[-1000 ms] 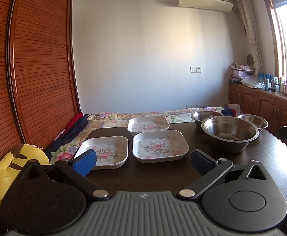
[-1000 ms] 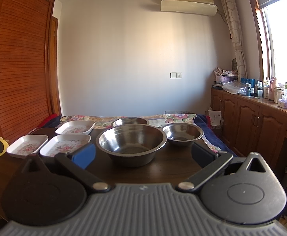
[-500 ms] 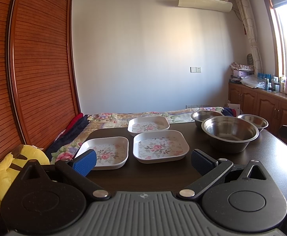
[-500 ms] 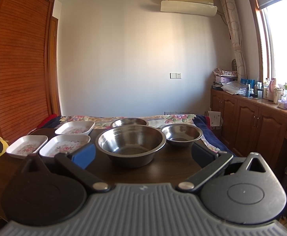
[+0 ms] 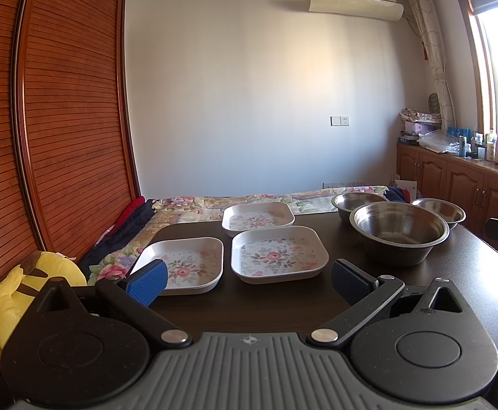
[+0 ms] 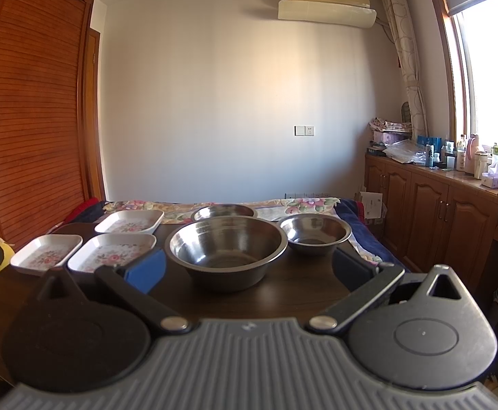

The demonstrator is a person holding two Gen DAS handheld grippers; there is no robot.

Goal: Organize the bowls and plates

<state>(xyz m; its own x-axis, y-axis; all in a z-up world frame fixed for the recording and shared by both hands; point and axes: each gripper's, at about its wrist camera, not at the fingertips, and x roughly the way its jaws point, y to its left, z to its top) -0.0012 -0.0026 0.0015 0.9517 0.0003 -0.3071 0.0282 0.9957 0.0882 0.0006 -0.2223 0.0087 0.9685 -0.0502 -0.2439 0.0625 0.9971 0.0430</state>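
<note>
Change: nothing is shifting between the views; sorting is not yet beginning.
Left gripper (image 5: 247,278): fingers spread, holding nothing, hovering before the plates.
Right gripper (image 6: 249,268): fingers spread, empty, facing the big bowl (image 6: 226,247).
Plates: three floral plates (image 5: 279,254) lying left of the big bowl.
Bowls: two smaller bowls (image 6: 315,234) sitting just behind the big bowl.
Obstacles: none standing between grippers and dishes on the table (image 5: 249,307).

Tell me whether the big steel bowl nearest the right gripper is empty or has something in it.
Empty. In the right wrist view the large steel bowl sits upright on the table, and its shiny bare bottom shows.
</note>
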